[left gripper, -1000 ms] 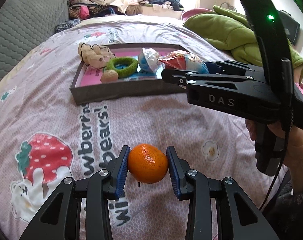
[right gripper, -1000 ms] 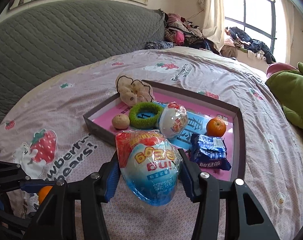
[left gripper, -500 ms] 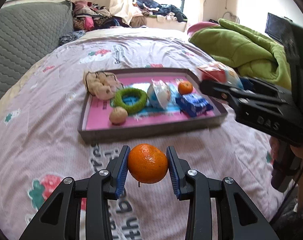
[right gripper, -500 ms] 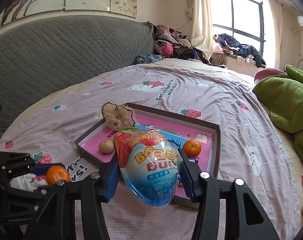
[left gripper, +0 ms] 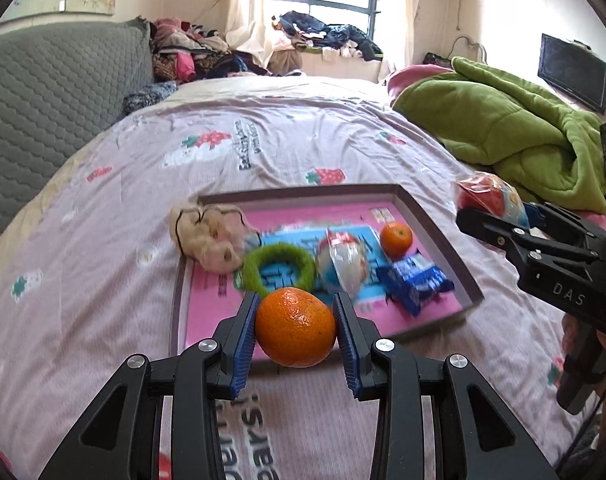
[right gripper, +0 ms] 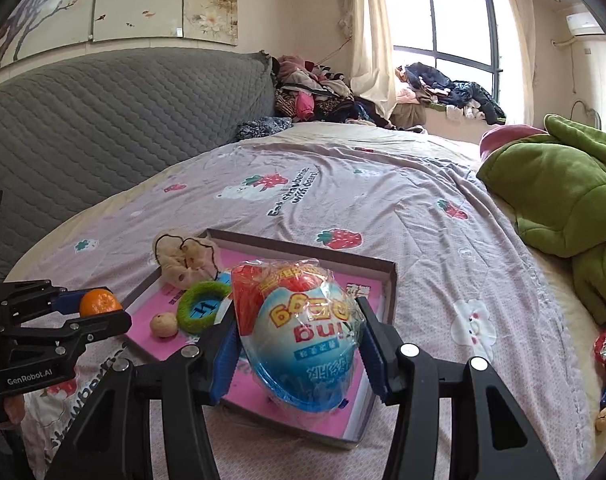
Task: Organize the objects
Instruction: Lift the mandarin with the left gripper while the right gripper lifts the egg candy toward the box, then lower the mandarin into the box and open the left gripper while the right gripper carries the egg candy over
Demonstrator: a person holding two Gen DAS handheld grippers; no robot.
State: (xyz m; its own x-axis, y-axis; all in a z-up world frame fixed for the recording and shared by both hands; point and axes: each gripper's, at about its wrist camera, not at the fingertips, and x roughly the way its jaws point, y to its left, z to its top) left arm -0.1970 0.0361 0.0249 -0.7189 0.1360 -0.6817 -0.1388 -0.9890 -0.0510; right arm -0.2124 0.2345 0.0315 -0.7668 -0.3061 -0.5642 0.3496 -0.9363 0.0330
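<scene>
above bed, left gripper clamps orange; right gripper clamps wrapped egg.

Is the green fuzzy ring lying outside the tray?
No, the green ring lies inside the tray, between the beige plush toy and a wrapped egg.

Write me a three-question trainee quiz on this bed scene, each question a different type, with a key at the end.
1. True or false: the left gripper has its jaws closed on an orange.
2. What does the right gripper hold? A) a blue snack packet B) a wrapped egg-shaped toy C) a green ring
3. Fill in: a second orange lies inside the ____ on the bed.

Key:
1. True.
2. B, the wrapped egg-shaped toy; the blue snack packet and the green ring lie in the tray.
3. Tray.
</scene>
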